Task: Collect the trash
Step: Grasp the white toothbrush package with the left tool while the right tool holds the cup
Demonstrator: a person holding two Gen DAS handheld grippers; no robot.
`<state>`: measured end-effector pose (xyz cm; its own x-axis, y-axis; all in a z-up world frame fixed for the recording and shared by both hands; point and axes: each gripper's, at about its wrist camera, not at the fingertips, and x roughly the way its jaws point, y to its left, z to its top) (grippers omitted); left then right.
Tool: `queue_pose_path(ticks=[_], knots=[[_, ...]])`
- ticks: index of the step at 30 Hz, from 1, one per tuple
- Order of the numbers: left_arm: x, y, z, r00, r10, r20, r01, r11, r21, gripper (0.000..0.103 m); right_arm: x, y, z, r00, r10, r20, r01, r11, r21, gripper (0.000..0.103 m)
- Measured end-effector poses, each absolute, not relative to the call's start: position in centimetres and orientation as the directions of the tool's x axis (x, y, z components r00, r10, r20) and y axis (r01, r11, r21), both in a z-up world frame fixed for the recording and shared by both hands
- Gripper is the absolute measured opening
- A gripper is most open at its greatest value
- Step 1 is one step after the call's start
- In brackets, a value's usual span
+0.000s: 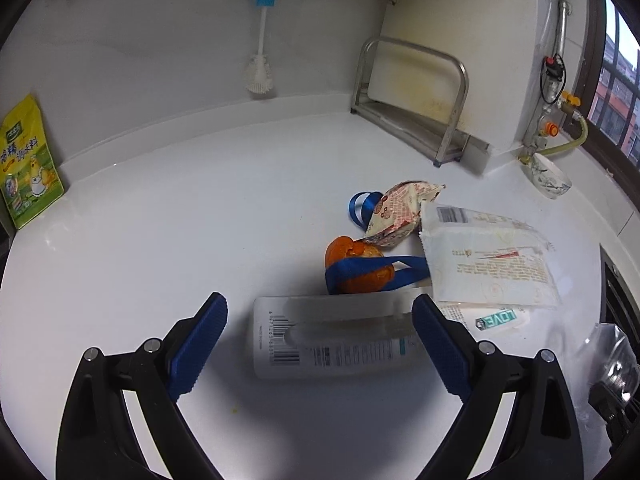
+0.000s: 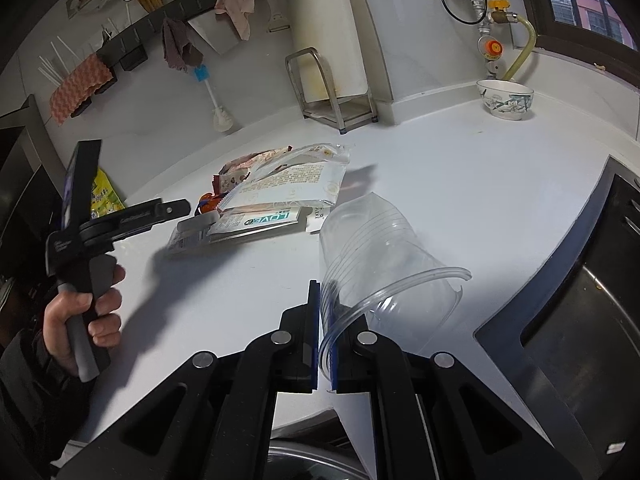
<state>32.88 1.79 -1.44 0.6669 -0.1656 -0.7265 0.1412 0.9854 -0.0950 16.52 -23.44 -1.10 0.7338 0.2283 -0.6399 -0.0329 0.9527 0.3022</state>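
Two grippers: right gripper point(image 2: 327, 344) pinches a clear plastic cup point(image 2: 380, 264); left gripper point(image 1: 320, 320) gapes wide, empty, white packet point(image 1: 332, 340) at its twelve o'clock.

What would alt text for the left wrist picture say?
An open left gripper hovers over a flat white package on a white counter. Behind it lie orange peel, blue ribbon and crumpled wrappers.
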Motion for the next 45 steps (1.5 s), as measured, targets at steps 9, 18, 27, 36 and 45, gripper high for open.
queue_pose_path(ticks=[9,18,27,36,45], knots=[[32.0,1.8,-2.7,0.648,-0.165,-0.744,0.159,0.984,-0.080,0.092,16.5,-24.0,-1.6,0.730,0.243,-0.639,-0.023,0.943,0.332,0.004],[35.2,2.0,-2.7,0.656,-0.125,-0.744,0.140,0.989,-0.043,0.092,16.3,-23.9,-1.7,0.727,0.254,-0.638,-0.030,0.940,0.341,0.004],[35.8,3.4,-2.6,0.664,-0.064,-0.745,0.094,0.996,-0.001,0.092,16.1,-24.0,-1.9,0.725,0.264,-0.636,-0.033,0.935,0.352,0.004],[37.1,6.0,-3.0,0.654,-0.023,-0.756,0.022,1.000,-0.011,0.092,16.1,-23.5,-1.9,0.724,0.274,-0.634,-0.046,0.935,0.352,0.004],[36.5,6.0,-4.4,0.591,0.005,-0.807,0.046,0.998,0.040,0.092,15.8,-23.3,-1.6,0.729,0.278,-0.625,-0.050,0.933,0.357,0.004]])
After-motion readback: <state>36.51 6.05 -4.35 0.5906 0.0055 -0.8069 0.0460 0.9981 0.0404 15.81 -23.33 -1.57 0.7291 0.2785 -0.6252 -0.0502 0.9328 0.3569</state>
